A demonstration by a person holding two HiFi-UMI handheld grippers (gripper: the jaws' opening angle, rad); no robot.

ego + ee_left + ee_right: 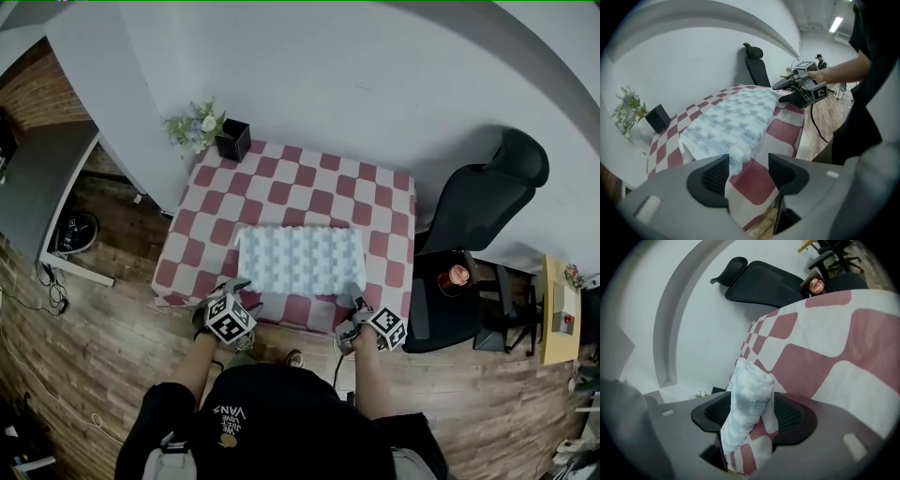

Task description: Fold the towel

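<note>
A light blue and white towel (300,260) lies flat on the red and white checked tablecloth (281,187), close to the near edge. My left gripper (234,286) is at the towel's near left corner. In the left gripper view, my left gripper (749,171) is open, and the towel (736,122) has its corner tip beside the left pad. My right gripper (354,298) is at the near right corner. In the right gripper view, my right gripper (752,413) has its jaws wide apart, with a raised fold of towel (747,399) and some tablecloth (834,348) between them.
At the table's far left corner are a small plant (192,124) and a black box (232,139). A black office chair (487,197) and a stool holding a cup (457,277) stand right of the table. The floor is wood.
</note>
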